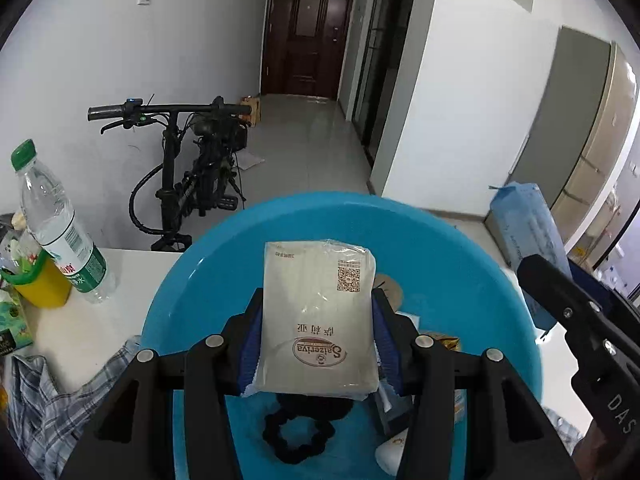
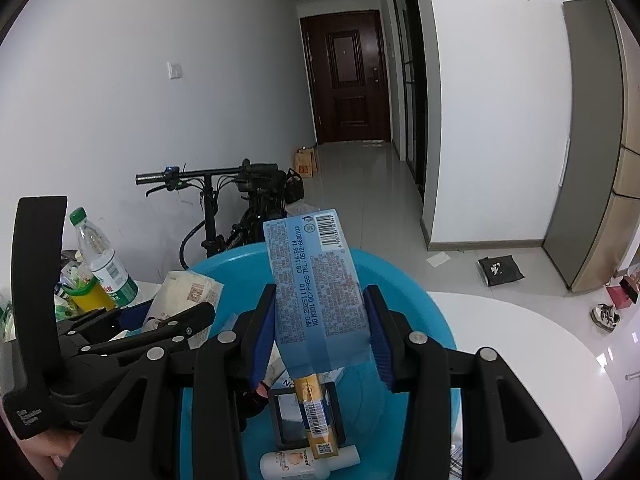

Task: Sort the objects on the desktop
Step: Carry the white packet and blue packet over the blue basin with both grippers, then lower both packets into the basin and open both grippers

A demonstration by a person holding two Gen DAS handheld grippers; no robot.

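Left tool (image 1: pixel 318 328) clamped on a beige tissue pack (image 1: pixel 318 320), blue pads pressed to both long sides, pack held above the blue basin (image 1: pixel 460 248). Right tool (image 2: pixel 322 332) clamped likewise on a light-blue printed pack (image 2: pixel 316 288), tilted with its barcode end up, also above the blue basin (image 2: pixel 400 280).

Inside the basin, below the beige pack: a black scrunchie (image 1: pixel 298 438), a round brown coaster (image 1: pixel 394 292) against the basin's far inner wall, a white bottle (image 1: pixel 390 454) at the near edge. Seen through the right wrist view, under the light-blue pack: a dark square box (image 2: pixel 306 412) with a yellow tube (image 2: pixel 316 416) lying across it, and a white bottle (image 2: pixel 308 464) nearest the camera.

Left of the basin on the white surface (image 1: pixel 132 280): a clear water bottle (image 1: pixel 60 224) with a green cap, upright, just beside a yellow cup (image 1: pixel 42 284); a plaid cloth (image 1: pixel 48 392) crumpled at the basin's near-left rim.

Beyond the basin, on the floor: a black folding bike (image 1: pixel 192 176) against the wall, and a dark brown door (image 1: pixel 308 32) at the far end of the hallway
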